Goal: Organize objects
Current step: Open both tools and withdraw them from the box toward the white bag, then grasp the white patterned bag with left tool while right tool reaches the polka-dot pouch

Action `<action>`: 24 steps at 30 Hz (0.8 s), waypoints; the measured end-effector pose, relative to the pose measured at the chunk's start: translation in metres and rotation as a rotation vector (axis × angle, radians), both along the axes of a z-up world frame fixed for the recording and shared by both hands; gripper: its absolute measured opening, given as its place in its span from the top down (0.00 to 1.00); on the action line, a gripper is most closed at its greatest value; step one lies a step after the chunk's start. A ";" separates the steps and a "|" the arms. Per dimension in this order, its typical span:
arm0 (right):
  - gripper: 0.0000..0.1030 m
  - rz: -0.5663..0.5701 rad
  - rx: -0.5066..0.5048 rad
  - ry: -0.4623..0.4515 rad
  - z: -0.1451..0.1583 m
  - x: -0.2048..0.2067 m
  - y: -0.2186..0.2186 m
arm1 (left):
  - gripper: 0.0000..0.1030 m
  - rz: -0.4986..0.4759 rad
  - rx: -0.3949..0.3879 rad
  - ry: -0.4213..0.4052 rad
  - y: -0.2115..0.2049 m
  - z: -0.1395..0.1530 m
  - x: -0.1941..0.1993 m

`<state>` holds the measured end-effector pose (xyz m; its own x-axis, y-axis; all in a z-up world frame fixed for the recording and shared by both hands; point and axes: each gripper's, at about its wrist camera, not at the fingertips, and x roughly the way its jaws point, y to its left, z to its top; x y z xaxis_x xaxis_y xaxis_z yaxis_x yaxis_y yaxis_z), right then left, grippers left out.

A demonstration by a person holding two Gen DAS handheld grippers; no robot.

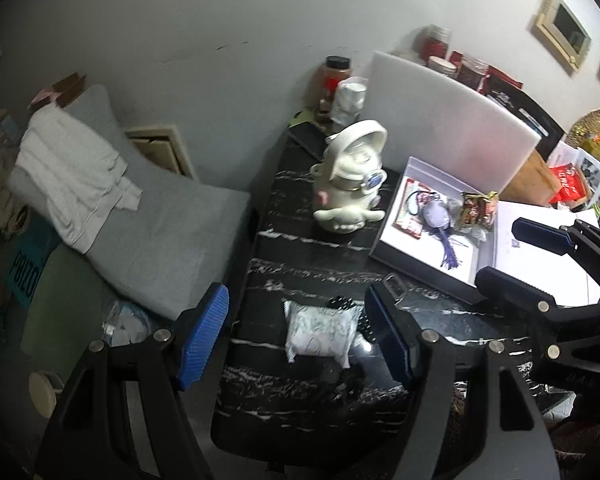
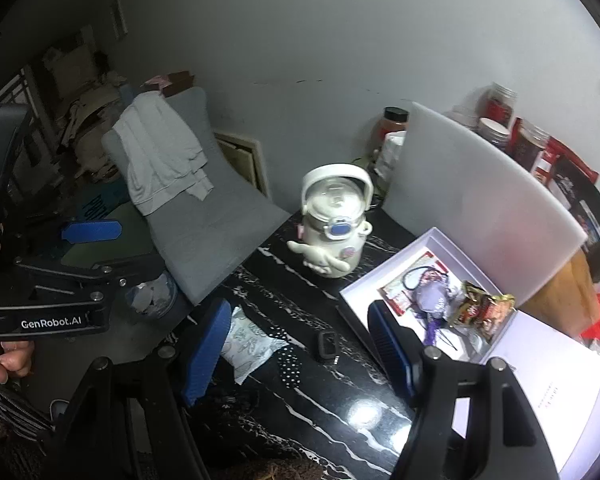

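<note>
A white box [image 1: 400, 216] [image 2: 364, 286] on the black marble table [image 1: 300, 400] [image 2: 340, 420] holds a purple tasselled pouch [image 1: 436, 216] [image 2: 432, 300], a red card and a snack packet [image 1: 476, 210] [image 2: 484, 312]. A white sachet [image 1: 320, 332] [image 2: 248, 346], a black dotted item [image 2: 288, 354] and a small black fob [image 2: 327, 344] lie loose on the table. My left gripper [image 1: 296, 336] is open above the sachet. My right gripper [image 2: 300, 356] is open above the loose items; it also shows in the left wrist view [image 1: 504, 256] over the box's lid.
A cream bottle with a handle [image 1: 352, 180] [image 2: 334, 224] stands behind the loose items. A white board [image 1: 452, 128] [image 2: 480, 208] leans behind the box, with jars and packets beyond. A grey chair with a white towel [image 1: 80, 176] [image 2: 160, 156] stands left of the table.
</note>
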<state>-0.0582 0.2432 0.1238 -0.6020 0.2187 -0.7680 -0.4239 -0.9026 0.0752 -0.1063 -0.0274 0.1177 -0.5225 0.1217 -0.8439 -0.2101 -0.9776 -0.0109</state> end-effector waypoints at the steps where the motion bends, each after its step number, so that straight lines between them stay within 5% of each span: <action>1: 0.31 0.010 -0.002 -0.002 -0.001 -0.002 -0.001 | 0.33 0.008 0.000 -0.002 -0.002 0.000 0.002; 24: 0.31 0.150 -0.067 -0.109 -0.059 -0.029 0.003 | 0.27 0.150 0.032 -0.154 -0.014 -0.071 0.002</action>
<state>-0.0869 0.2461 0.0653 -0.5361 0.0788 -0.8405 -0.2941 -0.9507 0.0984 -0.1039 -0.0414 0.0468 -0.4021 0.0804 -0.9120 -0.0562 -0.9964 -0.0630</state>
